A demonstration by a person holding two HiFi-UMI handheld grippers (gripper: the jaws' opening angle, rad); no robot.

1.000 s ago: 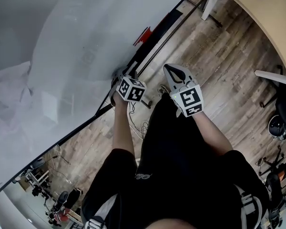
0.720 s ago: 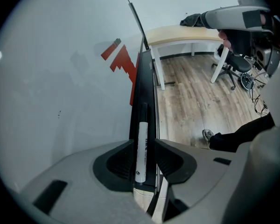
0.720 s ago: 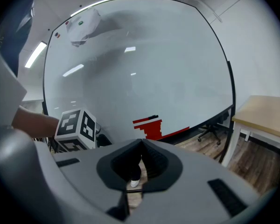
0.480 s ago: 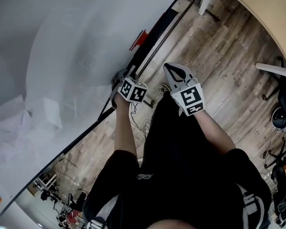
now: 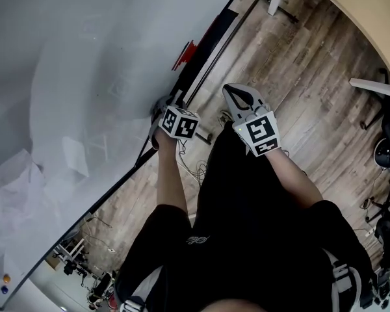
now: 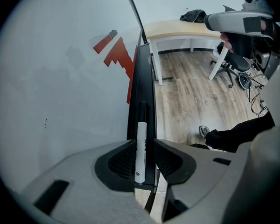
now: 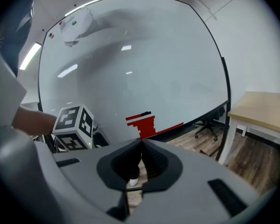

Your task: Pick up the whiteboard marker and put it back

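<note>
A white whiteboard marker (image 6: 140,148) with a black cap lies along the black tray (image 6: 142,83) at the foot of the whiteboard (image 6: 60,78). My left gripper (image 6: 143,141) points steeply down over the tray. Its jaws have just been opening and stand open, with the marker between them and a gap on its right side. In the head view the left gripper (image 5: 166,104) sits at the board's lower edge. My right gripper (image 5: 229,91) hovers just to its right, off the board, shut with nothing in it. Seen from its own camera, the right gripper (image 7: 141,143) faces the board.
A red stepped shape (image 6: 119,55) is stuck on the board above the tray. A wooden table (image 6: 186,29) and an office chair (image 6: 228,59) stand farther along the wood floor. Cables (image 5: 195,171) lie on the floor by the person's black-clad legs.
The head camera has shifted a little, so the board and red shape sit slightly higher and further left. Both grippers keep almost the same place.
</note>
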